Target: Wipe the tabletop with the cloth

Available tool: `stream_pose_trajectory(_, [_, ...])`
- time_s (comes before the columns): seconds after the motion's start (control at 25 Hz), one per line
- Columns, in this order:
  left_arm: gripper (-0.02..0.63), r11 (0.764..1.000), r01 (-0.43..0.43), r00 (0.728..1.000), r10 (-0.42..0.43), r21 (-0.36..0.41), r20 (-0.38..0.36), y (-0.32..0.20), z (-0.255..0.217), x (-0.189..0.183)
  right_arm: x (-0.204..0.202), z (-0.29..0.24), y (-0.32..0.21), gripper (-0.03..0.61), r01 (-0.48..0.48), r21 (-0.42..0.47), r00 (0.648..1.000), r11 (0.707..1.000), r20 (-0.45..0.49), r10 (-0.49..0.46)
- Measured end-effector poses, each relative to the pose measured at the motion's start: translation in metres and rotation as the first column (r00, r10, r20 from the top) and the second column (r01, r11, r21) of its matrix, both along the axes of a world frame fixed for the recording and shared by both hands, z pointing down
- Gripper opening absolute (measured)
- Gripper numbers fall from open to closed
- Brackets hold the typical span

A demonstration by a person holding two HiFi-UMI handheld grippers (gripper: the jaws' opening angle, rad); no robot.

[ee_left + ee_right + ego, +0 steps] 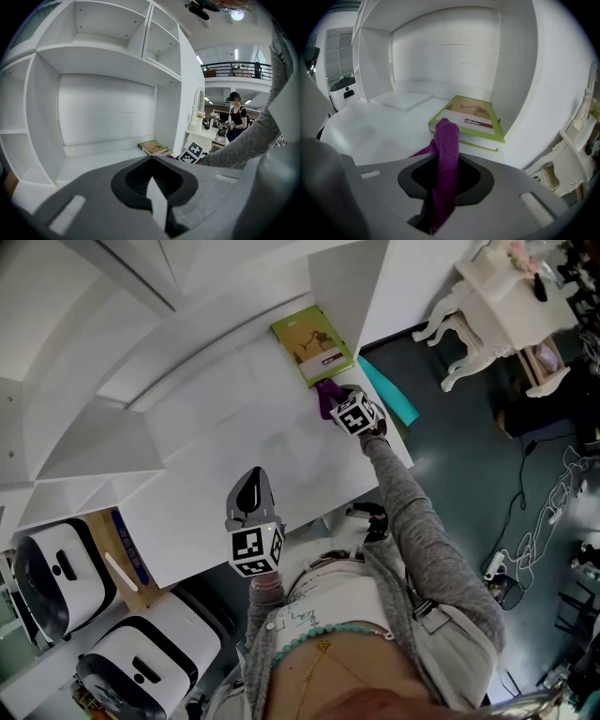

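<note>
A purple cloth (446, 154) is pinched between the jaws of my right gripper (443, 187), its free end hanging down to the white tabletop (370, 131). In the head view that gripper (339, 405) sits at the table's far right, with the cloth (325, 393) right beside a green book (312, 343). My left gripper (250, 491) hovers over the table's near edge, jaws shut with nothing between them. From the left gripper view its closed jaws (152, 187) point toward the shelf unit.
The green book (473, 121) lies flat in the back right corner against the shelf wall. White shelf compartments (103, 112) rise behind the table. Two white robots (56, 573) stand on the floor at left. A white ornate table (506, 306) stands at right.
</note>
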State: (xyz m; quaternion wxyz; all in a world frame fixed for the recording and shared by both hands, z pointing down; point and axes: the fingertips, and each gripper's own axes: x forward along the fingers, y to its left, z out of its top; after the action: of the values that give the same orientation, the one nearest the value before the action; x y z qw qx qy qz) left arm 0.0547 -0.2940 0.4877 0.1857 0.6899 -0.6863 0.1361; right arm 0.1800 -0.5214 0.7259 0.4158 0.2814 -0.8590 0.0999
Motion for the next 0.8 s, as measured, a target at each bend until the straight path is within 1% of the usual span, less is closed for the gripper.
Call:
stream_pose_trajectory(0.28, [0.0,1.0,0.018,1.0,-0.018,-0.007,0.001,0.009,0.002,-0.002,0.042,0.002,-0.021,0.1,-0.063,0.018,0.997,0.998,-0.042,0.064])
stream_pose_trajectory(0.56, [0.0,1.0,0.024,1.0,-0.024,-0.013,-0.002,0.014,0.004,-0.003,0.067,0.003,-0.038,0.1,-0.107,0.037,0.989,0.994,-0.094,0.11])
stream_pose_trajectory(0.8, [0.0,1.0,0.018,1.0,-0.018,-0.015,-0.007,0.016,0.005,0.002,0.078,0.0,-0.04,0.097,-0.168,0.05,0.983,0.985,-0.068,0.171])
